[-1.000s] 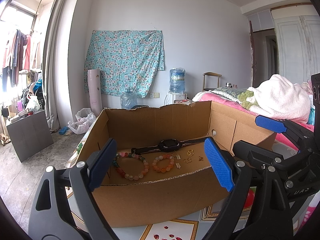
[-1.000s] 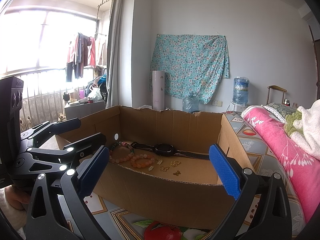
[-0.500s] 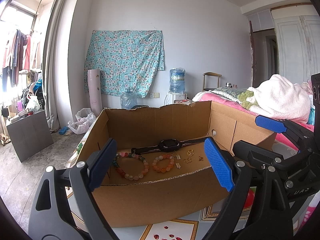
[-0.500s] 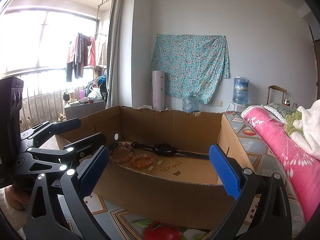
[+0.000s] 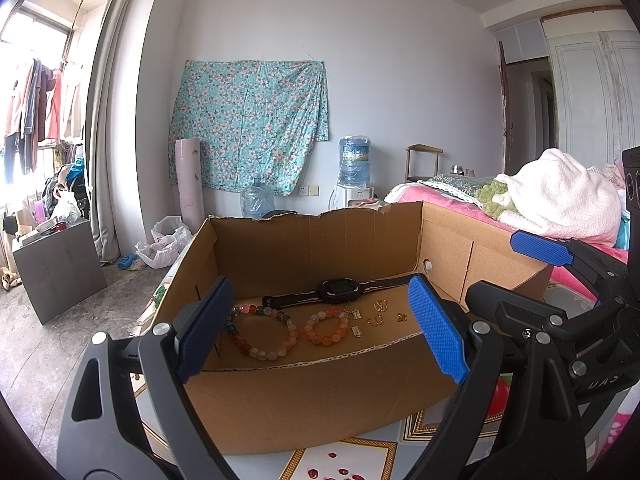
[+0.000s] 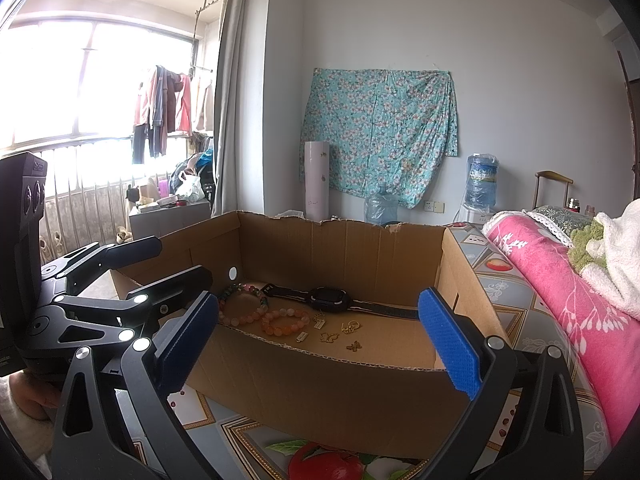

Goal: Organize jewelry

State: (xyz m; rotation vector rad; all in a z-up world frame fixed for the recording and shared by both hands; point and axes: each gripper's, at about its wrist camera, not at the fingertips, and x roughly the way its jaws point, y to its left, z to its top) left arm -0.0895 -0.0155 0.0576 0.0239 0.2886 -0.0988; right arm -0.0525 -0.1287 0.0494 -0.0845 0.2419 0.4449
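left hand-held gripper (image 5: 320,324) agape, empty | right hand-held gripper (image 6: 320,344) agape, empty | bracelets (image 5: 260,332), watch (image 5: 340,292) in box (image 5: 320,400)

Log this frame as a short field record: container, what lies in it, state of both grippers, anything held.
container: open cardboard box, front wall cut low
contents: black watch laid flat along the back; multicolour bead bracelet; orange bead bracelet to its right; small gold charms right of that
left gripper: open, empty, in front of the box
right gripper: open, empty, in front of the box
held: nothing
surface: patterned cloth under the box
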